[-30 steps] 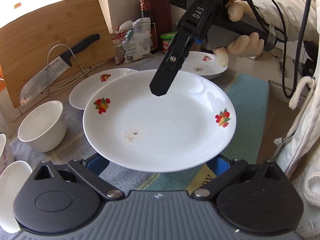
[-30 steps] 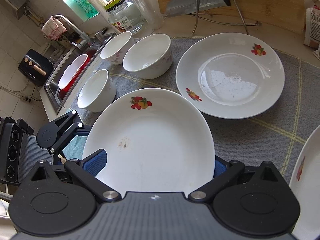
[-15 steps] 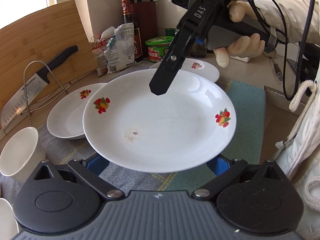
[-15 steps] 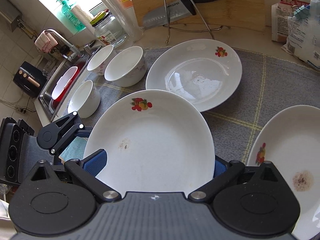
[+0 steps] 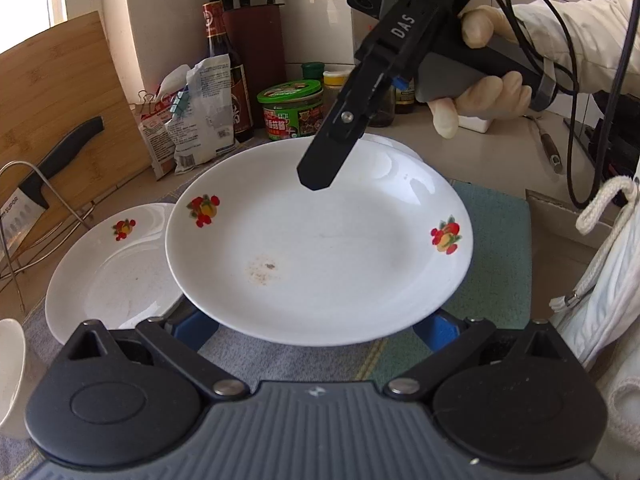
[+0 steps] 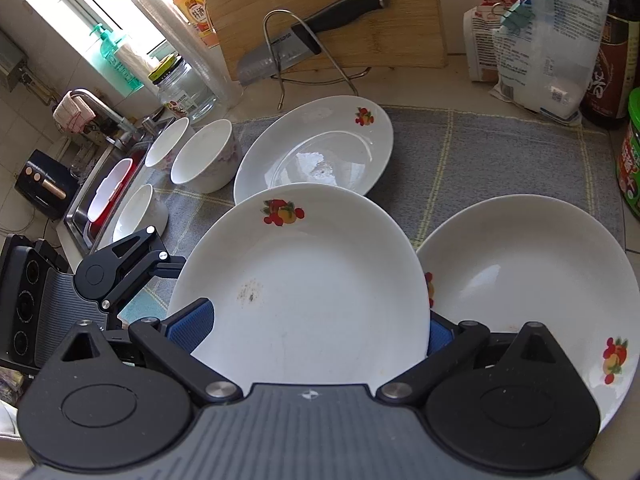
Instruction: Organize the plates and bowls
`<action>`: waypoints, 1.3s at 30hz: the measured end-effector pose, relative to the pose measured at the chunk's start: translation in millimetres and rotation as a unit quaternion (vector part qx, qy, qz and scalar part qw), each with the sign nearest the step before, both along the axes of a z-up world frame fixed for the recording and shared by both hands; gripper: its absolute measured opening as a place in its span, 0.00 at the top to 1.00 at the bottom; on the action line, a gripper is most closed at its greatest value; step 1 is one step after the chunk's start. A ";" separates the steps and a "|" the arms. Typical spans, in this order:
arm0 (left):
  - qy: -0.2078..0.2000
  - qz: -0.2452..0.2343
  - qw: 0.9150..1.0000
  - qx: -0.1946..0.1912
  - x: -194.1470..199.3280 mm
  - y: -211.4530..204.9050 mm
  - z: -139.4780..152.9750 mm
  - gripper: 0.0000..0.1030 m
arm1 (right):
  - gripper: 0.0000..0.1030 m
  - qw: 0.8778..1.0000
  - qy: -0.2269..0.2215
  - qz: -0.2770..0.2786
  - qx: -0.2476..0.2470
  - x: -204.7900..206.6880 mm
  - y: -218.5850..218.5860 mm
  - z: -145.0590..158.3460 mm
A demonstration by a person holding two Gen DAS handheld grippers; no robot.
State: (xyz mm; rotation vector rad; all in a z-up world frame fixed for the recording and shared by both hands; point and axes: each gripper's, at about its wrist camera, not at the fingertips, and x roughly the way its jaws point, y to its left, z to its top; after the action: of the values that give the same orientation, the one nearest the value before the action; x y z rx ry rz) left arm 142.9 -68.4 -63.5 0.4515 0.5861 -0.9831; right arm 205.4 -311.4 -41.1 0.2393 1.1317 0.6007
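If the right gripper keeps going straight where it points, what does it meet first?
Probably the white fruit-print plate lying on the grey mat ahead, just past the held white plate; depth is unclear, so it could pass over it.

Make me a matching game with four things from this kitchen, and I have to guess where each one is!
Things:
1. stained plate
2. big knife
3. three white bowls
4. green-lidded jar

Places:
A. lined up near the sink
B. beside the dark sauce bottle
C. held up between both grippers
D. in the wire stand against the wooden board

Pairs: 1-C, 2-D, 3-A, 4-B
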 end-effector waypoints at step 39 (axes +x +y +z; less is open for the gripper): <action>0.034 -0.016 0.999 0.016 27.8 -86.0 -15.3 0.02 | 0.00 0.999 0.005 -0.041 0.012 14.3 -89.7 -27.7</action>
State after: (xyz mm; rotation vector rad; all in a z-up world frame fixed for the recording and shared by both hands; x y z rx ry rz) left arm 170.7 -154.4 -78.9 0.4585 0.6579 -1.0244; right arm 219.7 -401.0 -68.8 0.3087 1.1203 0.5411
